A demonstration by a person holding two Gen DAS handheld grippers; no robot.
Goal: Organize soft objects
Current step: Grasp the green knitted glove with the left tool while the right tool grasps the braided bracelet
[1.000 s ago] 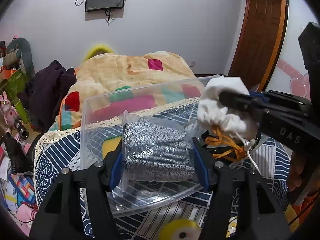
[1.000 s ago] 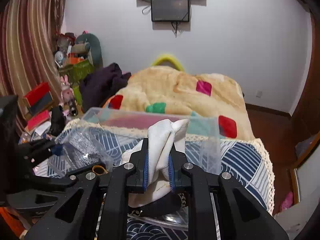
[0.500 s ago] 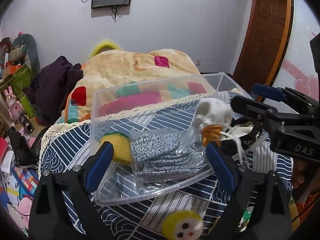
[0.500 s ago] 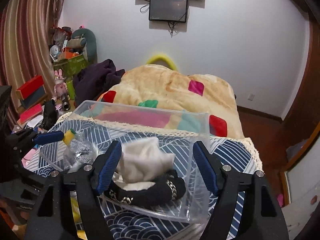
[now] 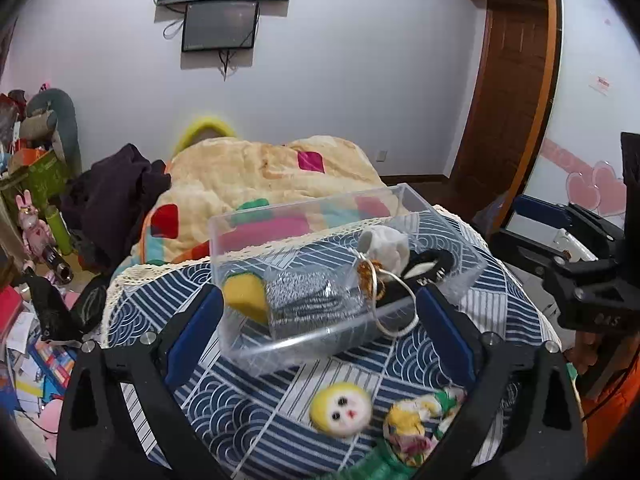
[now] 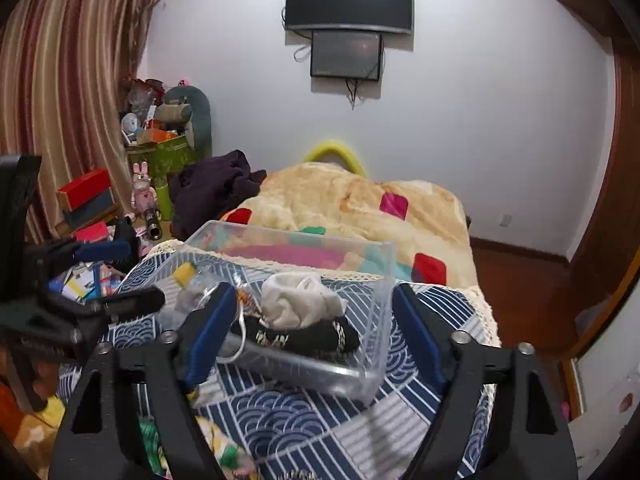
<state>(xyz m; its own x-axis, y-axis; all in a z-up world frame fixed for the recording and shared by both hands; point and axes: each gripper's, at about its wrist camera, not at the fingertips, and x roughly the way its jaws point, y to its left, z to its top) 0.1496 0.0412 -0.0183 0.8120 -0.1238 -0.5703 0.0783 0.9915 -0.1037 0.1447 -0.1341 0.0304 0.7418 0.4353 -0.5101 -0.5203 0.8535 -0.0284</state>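
A clear plastic box (image 5: 256, 348) stands on the blue patterned cloth. In it lie a yellow sponge (image 5: 245, 295), a bagged grey knit bundle (image 5: 308, 306), a white pouch (image 5: 386, 249) with an orange cord, and a black sock (image 5: 434, 264). The box (image 6: 360, 376), the white pouch (image 6: 298, 300) and the black sock (image 6: 304, 338) also show in the right wrist view. My left gripper (image 5: 316, 338) is open and empty, drawn back in front of the box. My right gripper (image 6: 310, 338) is open and empty, also in front of the box.
A yellow round-faced plush (image 5: 341, 409) and a floral fabric toy (image 5: 416, 424) lie on the cloth in front of the box. A cream quilt (image 5: 264, 176) covers the bed behind. Clutter (image 6: 92, 208) fills the floor at left. A wooden door (image 5: 504, 92) stands at right.
Both grippers opened and pulled back. The left let the grey bundle drop into the box; the right let go of the white pouch, which now rests on the black sock.
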